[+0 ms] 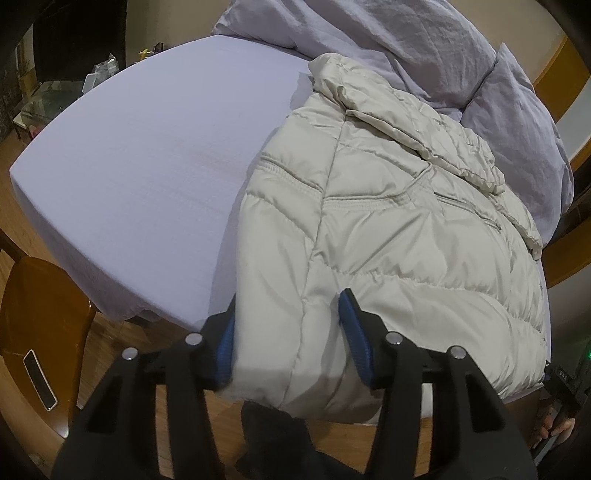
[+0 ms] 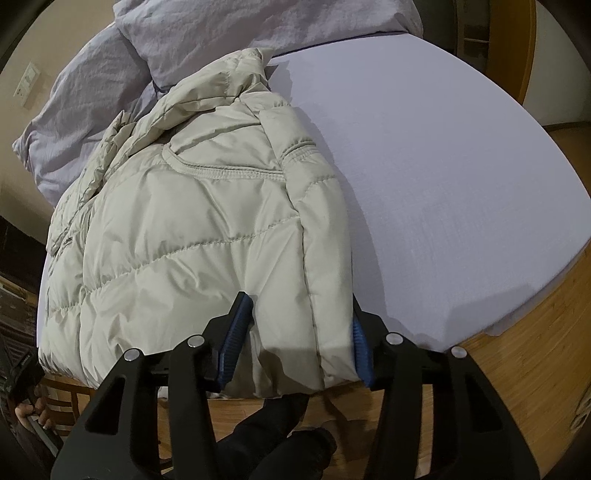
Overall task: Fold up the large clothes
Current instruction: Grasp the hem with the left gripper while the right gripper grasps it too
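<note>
Both grippers pinch the hem of a puffy jacket on the bed.

The cream quilted jacket [image 1: 388,229], glossy and stitched in slanted channels, lies on a smooth lavender sheet [image 1: 147,166] beside a rumpled duvet [image 1: 388,29]. The left gripper [image 1: 286,339] and the right gripper [image 2: 299,343], half-closed, press ribbed blue pads into its two hem corners.

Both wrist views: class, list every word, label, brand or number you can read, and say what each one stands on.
No text here can be read for certain.
On the puffer jacket, a small dark tag: too small to read.
On the dark device at the right edge of the left wrist view, pale marks: blurred, unreadable.
</note>
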Demonstrator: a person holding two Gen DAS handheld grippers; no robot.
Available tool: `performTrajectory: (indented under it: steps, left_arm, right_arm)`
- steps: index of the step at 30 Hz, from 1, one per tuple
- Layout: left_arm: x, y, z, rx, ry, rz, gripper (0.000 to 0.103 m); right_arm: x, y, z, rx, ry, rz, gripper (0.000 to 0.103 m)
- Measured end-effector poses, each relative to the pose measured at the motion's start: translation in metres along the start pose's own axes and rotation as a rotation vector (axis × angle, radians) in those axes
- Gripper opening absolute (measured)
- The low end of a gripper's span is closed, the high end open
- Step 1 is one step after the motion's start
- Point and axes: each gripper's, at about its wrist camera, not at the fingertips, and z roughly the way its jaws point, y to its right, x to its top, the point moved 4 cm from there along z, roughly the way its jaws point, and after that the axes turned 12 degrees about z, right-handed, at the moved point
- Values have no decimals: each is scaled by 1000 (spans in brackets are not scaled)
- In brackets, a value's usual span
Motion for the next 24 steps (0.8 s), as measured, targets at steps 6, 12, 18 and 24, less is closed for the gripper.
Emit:
performTrajectory:
  steps: [6, 12, 18, 24]
  left_arm:
    - [1, 1, -8, -47, 33, -24, 18]
    - [20, 8, -32, -62, 93, -16, 12]
    - [56, 19, -59, -62, 170, 11, 11]
    - [101, 36, -79, -51, 247, 60, 11]
  right_arm:
    - [2, 0, -7, 62, 4, 26, 15]
    - [13, -10, -27, 84, 61, 23, 11]
    - [42, -36, -51, 140, 142, 1, 11]
    - [75, -65, -62, 165, 212, -32, 11]
